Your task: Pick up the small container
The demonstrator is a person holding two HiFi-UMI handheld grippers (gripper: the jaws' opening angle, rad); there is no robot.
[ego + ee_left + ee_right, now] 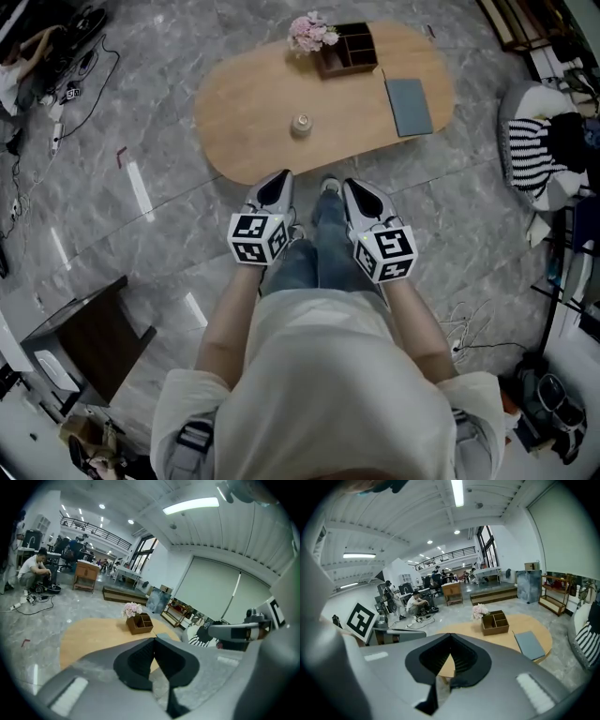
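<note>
The small container, a pale round jar, stands alone near the middle of the oval wooden table. My left gripper and right gripper are held side by side just short of the table's near edge, both pointing at it and well short of the jar. In the left gripper view the left gripper has its jaws closed tip to tip with nothing between them. The right gripper looks the same in its own view. The jar is hidden behind the jaws in both gripper views.
A brown compartment box with pink flowers stands at the table's far edge, and a grey pad lies at its right end. A dark low cabinet is at the left; a striped cushion and clutter are at the right.
</note>
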